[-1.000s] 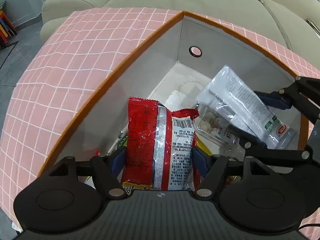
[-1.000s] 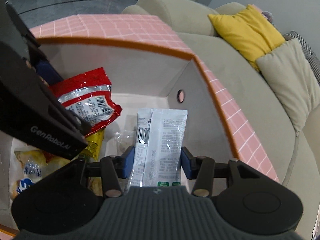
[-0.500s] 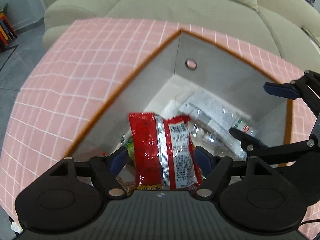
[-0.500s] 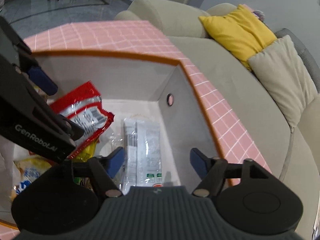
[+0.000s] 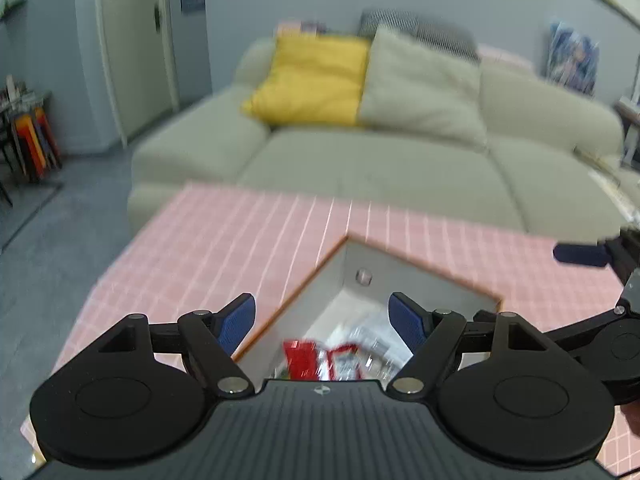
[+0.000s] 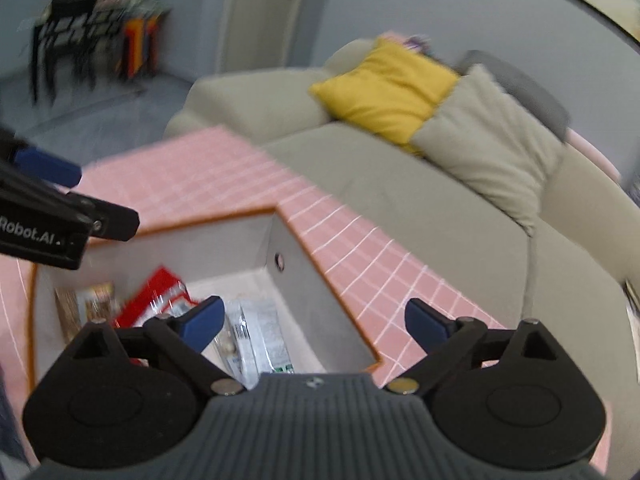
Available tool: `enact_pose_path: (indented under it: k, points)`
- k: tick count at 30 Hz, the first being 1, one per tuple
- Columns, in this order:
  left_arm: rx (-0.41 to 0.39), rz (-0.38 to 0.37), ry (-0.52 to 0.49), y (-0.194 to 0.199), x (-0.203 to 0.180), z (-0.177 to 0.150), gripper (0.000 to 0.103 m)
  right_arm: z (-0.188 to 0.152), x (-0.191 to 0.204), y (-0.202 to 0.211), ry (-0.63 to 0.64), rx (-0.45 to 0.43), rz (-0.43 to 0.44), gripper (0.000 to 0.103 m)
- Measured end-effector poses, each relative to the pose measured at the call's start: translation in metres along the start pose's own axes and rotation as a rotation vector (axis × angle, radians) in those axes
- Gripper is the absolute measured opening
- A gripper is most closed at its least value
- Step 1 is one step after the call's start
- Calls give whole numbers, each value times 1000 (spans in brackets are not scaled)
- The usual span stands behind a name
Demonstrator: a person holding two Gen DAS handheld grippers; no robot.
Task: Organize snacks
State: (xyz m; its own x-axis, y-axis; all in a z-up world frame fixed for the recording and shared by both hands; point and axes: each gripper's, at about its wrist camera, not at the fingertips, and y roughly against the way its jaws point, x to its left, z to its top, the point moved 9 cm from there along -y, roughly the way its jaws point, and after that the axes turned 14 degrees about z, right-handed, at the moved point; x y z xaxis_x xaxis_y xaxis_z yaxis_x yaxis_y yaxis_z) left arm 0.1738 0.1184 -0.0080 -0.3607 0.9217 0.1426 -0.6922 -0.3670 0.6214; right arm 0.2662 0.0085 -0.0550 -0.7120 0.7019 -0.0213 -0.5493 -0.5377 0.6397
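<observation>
Currently standing over the storage box [image 5: 404, 276], both claws are empty. Left gripper [image 5: 322, 322]: jaws spread wide, blue pads [image 5: 236, 322] well apart, nothing lying between them; it is hovering above the box's near corner, with the red snack packet [image 5: 304, 358] showing blurred far below inside the box. Right gripper [image 6: 316, 320]: jaws having just been opening, now spread wide, blue pads [image 6: 428, 324] holding nothing; the clear-and-white snack packet [image 6: 260, 336] is lying loose on the box floor beneath it, against the right inner wall. Box: grey inside, orange rim, sunk into or wrapped by a pink checked cloth [image 5: 248, 248]; which of the two cannot be told. A small round hole [image 6: 279, 261] is sitting in the wall near the far corner. Contents as showing from the right wrist view: the red packet [image 6: 156, 300] leaning beside the clear one, and a brownish packet [image 6: 96, 300] standing at the left wall, its print too blurred to read. Each gripper is appearing at the edge of the other's view, the left one's black body [image 6: 48, 224] crossing above the box's left side. Background: a beige sofa [image 5: 360, 168] carrying a yellow cushion [image 5: 316, 80] and a beige cushion [image 5: 420, 92] side by side.
</observation>
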Motion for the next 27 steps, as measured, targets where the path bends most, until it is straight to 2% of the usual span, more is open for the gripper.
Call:
enact_pose_path:
  k: [5,9,15,21,27]
  points:
    - [-169,-7,-4,52,-4,8,91,0,6,61,-81,-129,-46,99]
    - [-232,-19,2,80,-8,5,94,-8,13,105,-119,-197,-88,99]
    - [-296,-1,-26,105,-16,-17,95,-46,26,150,-194,-262,-143,99]
    - [-242,-25,6,109,-23,-54,95,-93,44,161,-208,-223,-203,99]
    - [-98,1,-24,87,-30,-96,95,-129,54,156,-189,-187,-246,99]
